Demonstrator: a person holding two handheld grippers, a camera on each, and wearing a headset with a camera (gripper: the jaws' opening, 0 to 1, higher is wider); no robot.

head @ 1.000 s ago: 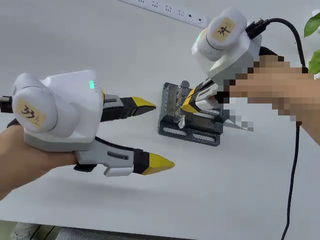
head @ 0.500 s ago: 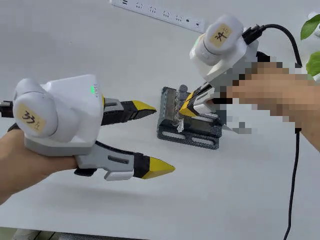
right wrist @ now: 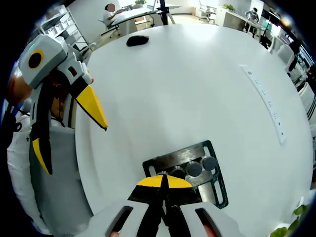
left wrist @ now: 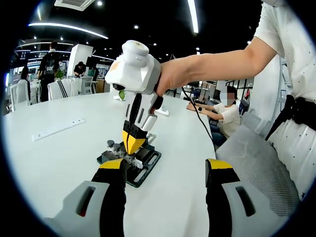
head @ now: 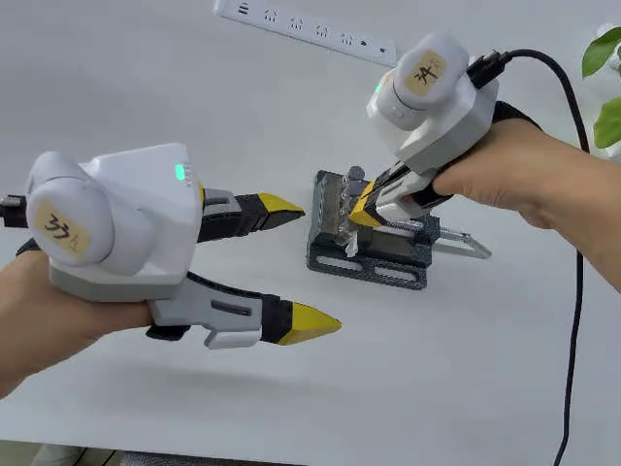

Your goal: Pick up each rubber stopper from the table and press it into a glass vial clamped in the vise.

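Observation:
A dark metal vise (head: 374, 260) stands mid-table, with clear glass vials (head: 347, 236) clamped in it. From above, grey rubber stoppers (right wrist: 193, 169) show in the vial mouths in the vise (right wrist: 219, 190). My right gripper (head: 365, 208) points down at the vise top. Its yellow tips are shut together (right wrist: 165, 181), and I see nothing between them. My left gripper (head: 303, 262) hovers left of the vise, open and empty. In the left gripper view, its jaws (left wrist: 165, 168) frame the vise (left wrist: 143, 173) and the right gripper (left wrist: 132, 142).
A white power strip (head: 310, 29) lies at the far side of the white table. A black cable (head: 572, 291) runs down the right side. Green plant leaves (head: 606, 49) stand at the far right. A small black object (right wrist: 137, 40) lies far off.
Nothing has clearly moved. The right gripper's tips stay at the vise top, and the left gripper stays open to the left.

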